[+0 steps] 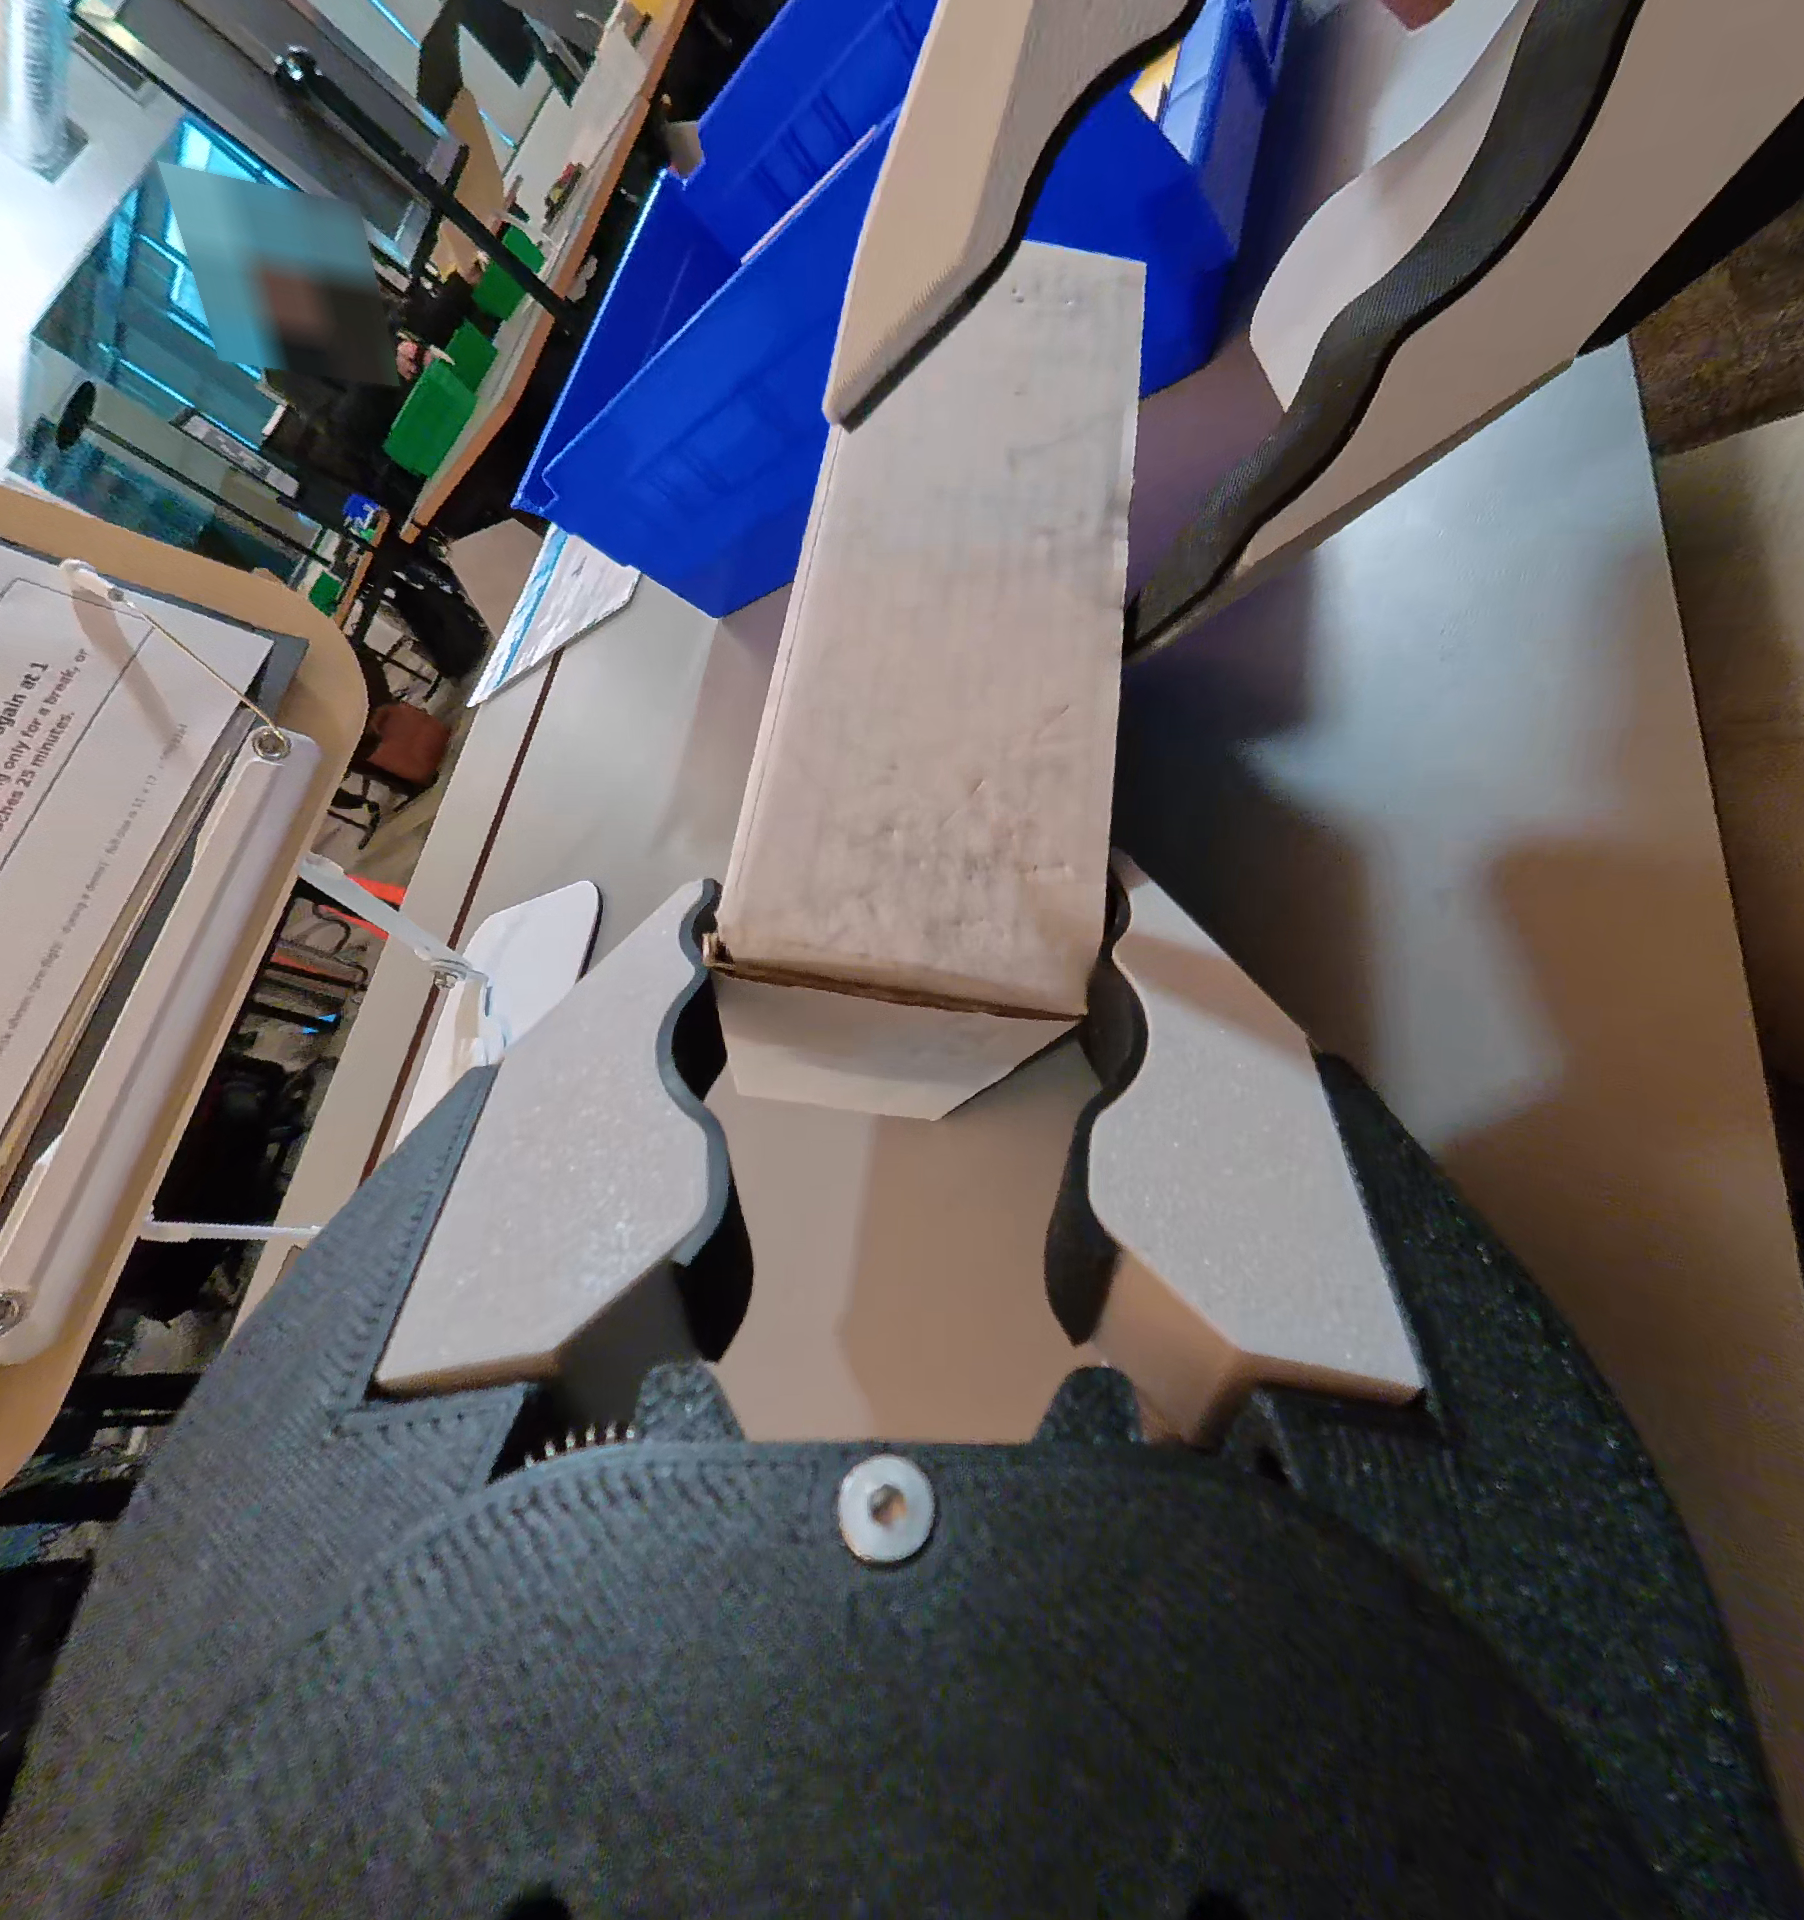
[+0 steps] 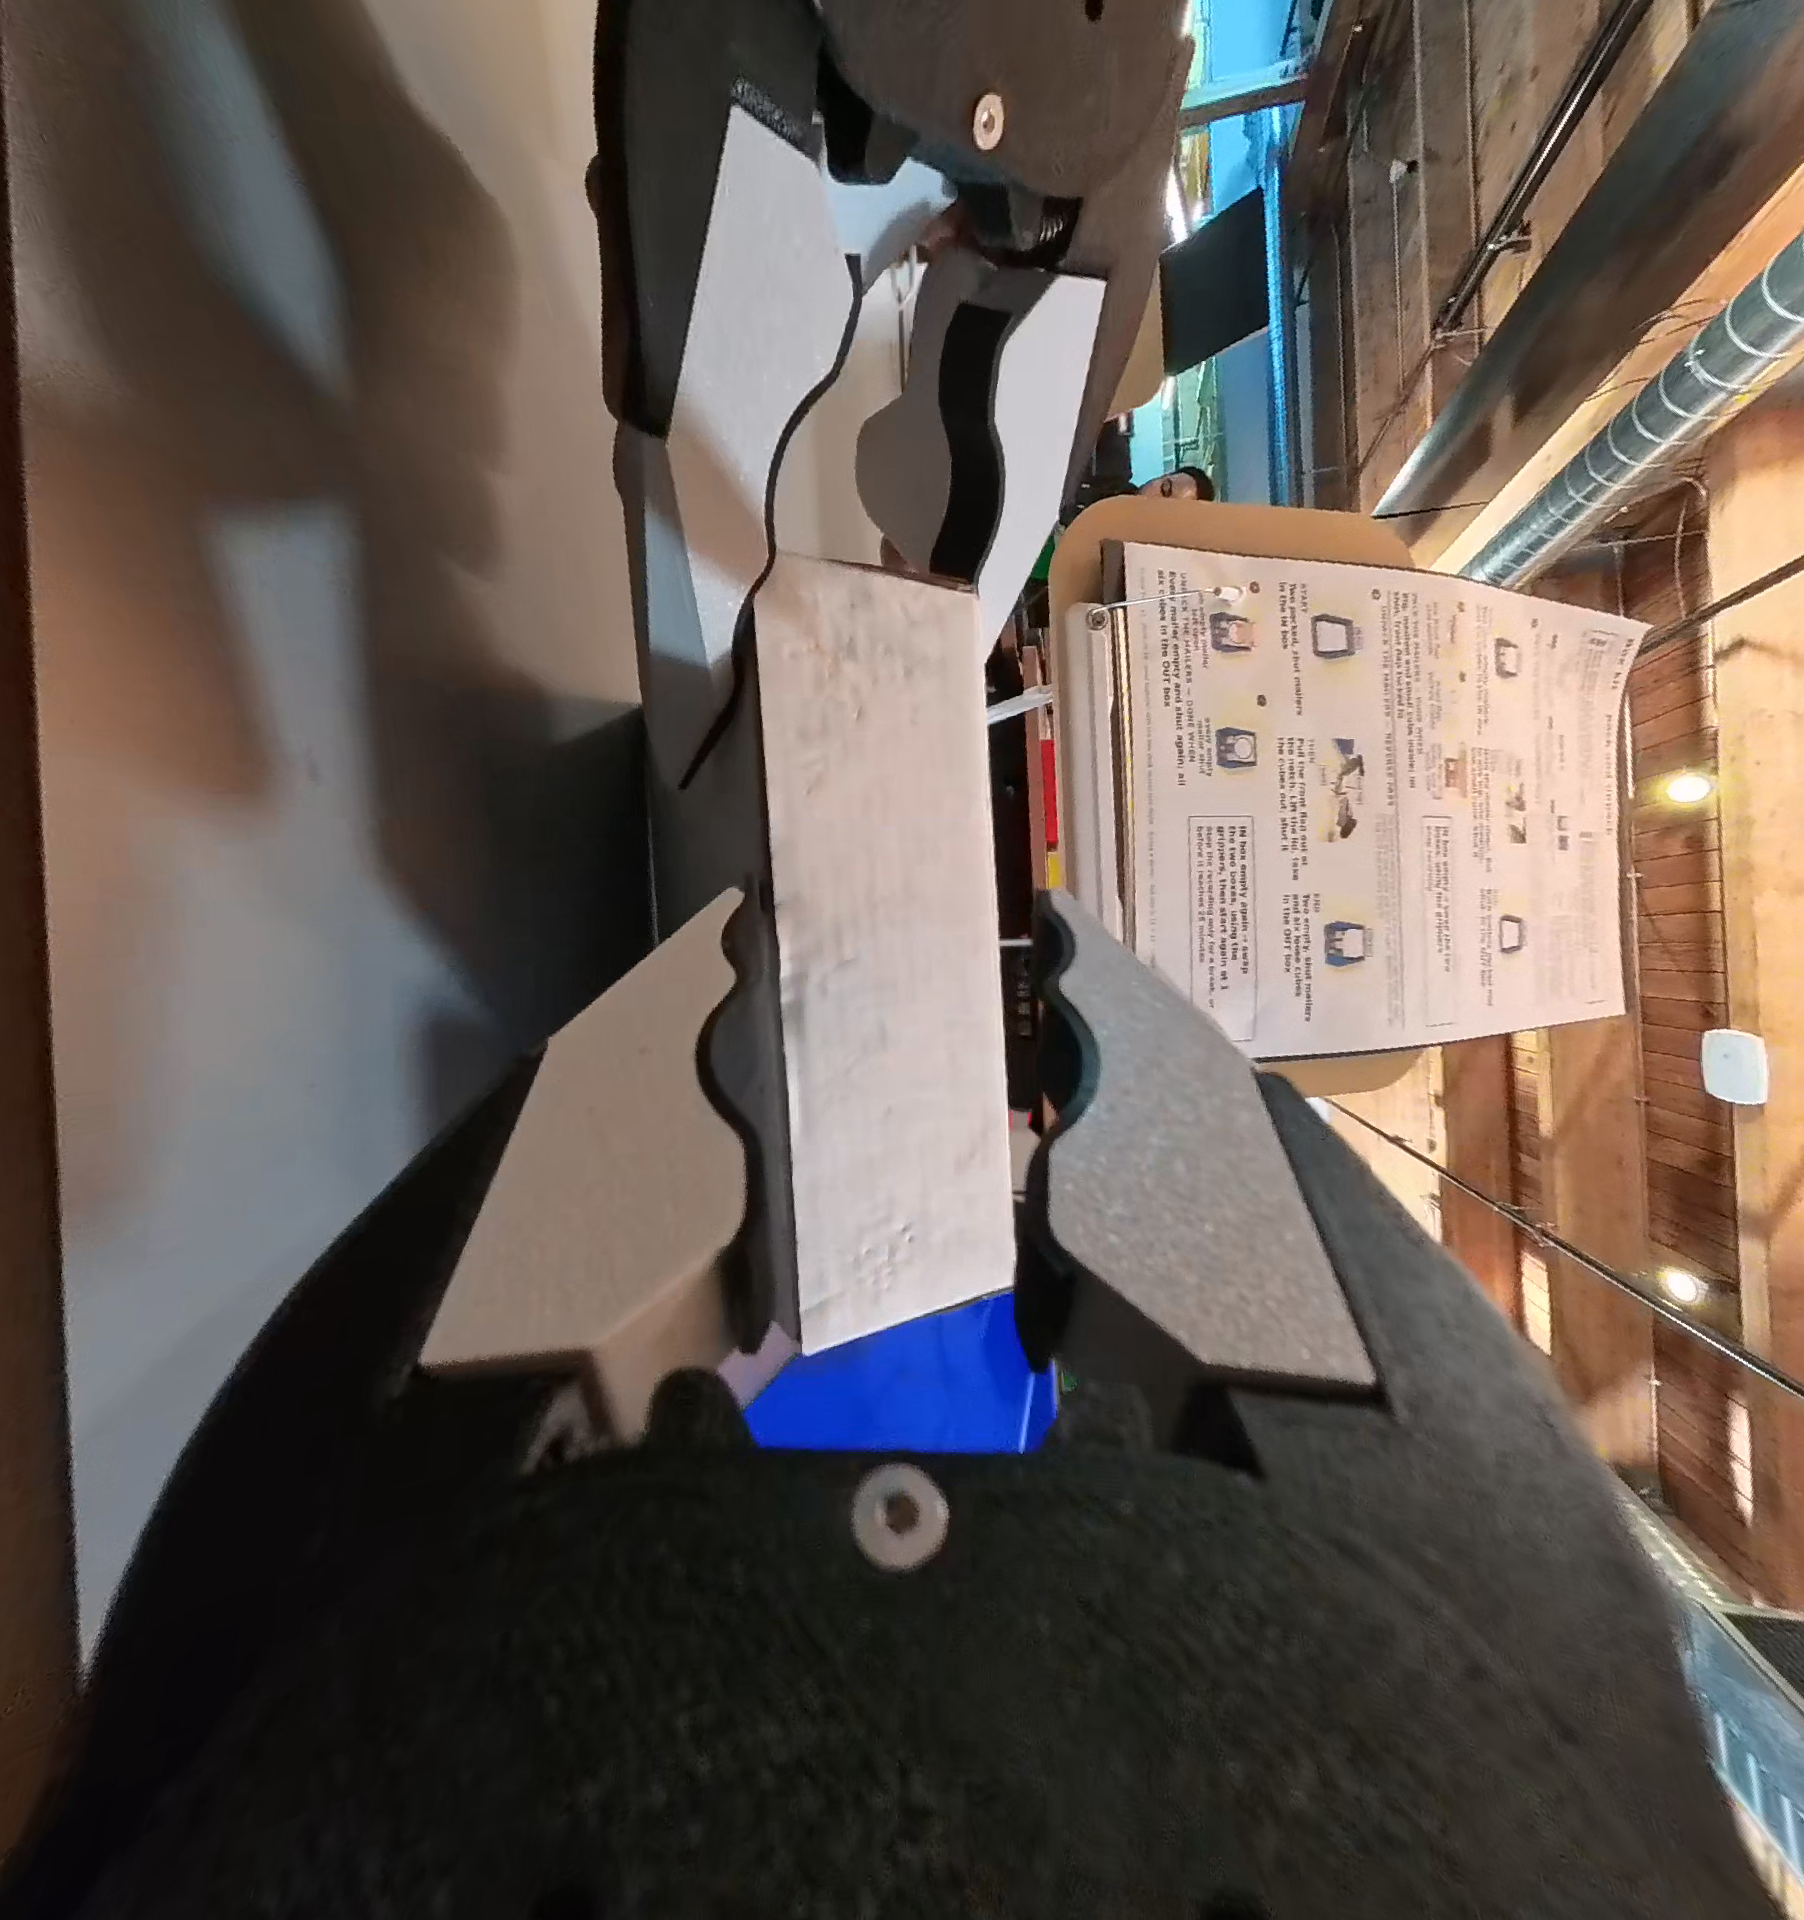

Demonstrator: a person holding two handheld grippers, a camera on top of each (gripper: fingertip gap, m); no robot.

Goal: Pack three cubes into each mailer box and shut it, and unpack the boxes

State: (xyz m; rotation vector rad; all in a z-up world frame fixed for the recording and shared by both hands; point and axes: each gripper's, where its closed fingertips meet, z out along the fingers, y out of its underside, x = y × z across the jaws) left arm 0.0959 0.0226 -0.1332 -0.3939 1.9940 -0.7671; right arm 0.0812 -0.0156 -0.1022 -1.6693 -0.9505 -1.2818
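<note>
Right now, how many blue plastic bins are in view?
2. Both blue plastic bins stand on the table beyond the held white mailer box: the nearer bin and a second one behind it. Others may be hidden behind the grippers.

Both my views are bright and sharp up close, though wide-angle bending curves the edges. My left view shows soft shadows across the pale table (image 1: 1500, 935). My right view smears with motion blur down its left side, and ceiling lamps (image 2: 1687, 788) glare warm.
</note>
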